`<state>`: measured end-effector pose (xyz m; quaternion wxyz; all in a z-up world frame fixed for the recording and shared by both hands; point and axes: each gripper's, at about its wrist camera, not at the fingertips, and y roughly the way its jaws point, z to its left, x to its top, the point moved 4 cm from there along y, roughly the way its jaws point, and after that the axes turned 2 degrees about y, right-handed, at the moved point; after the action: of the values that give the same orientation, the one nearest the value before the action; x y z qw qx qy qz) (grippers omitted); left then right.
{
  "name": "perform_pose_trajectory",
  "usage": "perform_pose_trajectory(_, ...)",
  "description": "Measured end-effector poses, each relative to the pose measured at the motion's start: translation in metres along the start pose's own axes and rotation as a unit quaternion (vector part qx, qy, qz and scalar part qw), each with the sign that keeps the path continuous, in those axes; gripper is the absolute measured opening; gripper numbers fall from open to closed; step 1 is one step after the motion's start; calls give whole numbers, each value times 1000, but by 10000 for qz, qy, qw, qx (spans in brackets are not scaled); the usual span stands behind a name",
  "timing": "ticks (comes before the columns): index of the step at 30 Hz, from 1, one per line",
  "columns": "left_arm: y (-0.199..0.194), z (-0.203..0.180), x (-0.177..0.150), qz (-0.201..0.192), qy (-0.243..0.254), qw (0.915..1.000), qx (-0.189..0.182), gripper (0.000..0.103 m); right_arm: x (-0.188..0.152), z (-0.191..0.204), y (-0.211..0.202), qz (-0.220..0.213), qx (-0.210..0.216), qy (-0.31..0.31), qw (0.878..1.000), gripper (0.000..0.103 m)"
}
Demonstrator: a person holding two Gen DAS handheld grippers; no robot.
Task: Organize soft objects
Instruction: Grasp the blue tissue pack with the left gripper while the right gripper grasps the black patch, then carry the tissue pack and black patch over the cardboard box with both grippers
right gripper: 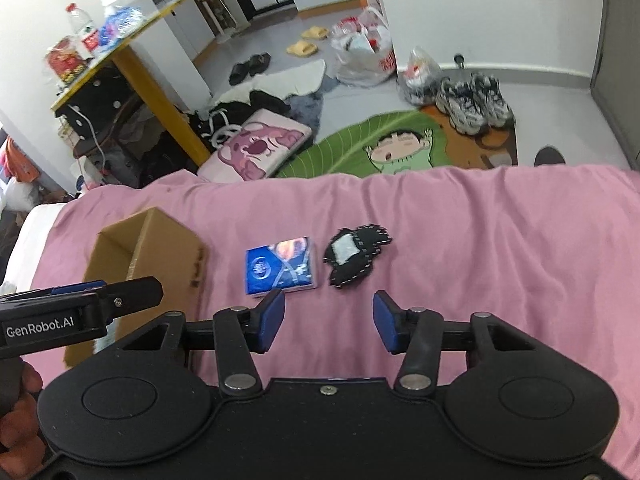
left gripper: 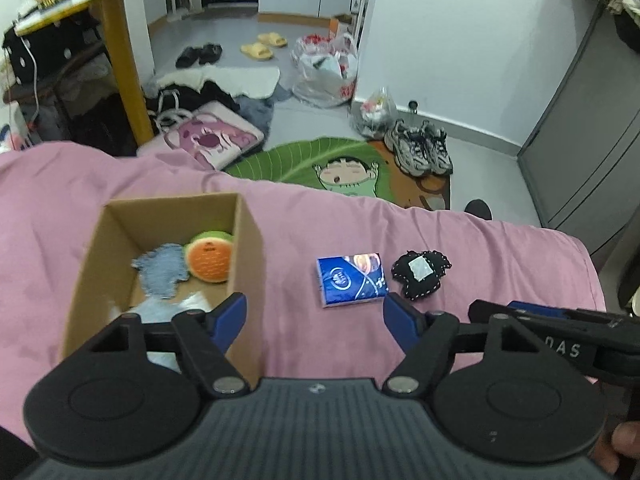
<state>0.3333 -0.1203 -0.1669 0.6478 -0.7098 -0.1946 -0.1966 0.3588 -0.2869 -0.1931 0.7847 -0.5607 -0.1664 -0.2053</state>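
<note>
We see both wrist views looking down-forward, close over pink bedsheet; left view over cardboard box, right further right. Shared: box, blue packet, floor.

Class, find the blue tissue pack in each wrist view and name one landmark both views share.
Left wrist view: the tissue pack lies right of centre on the pink sheet, between the box and the black patch.
Right wrist view: left of centre, just beyond the right tool.
Shared landmark: the black patch, right of the pack.
</note>
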Motion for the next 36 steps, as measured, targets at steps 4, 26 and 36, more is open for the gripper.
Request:
perform_pose_trajectory(4, 30, -7, 8, 281, -140, 9995, 27, 73, 9, -12, 19, 148, 47, 162, 9997, 49)
perform_pose_trajectory(26, 136, -17, 11, 989, -712, 9925, -43, 65, 25, -40, 91, 509, 389, 650, 9958, 24)
perform_pose_trajectory(36, 160, -22, 6, 1082, -805, 9908, -127, 67, 26, -46, 65, 354, 361, 734, 9960, 2)
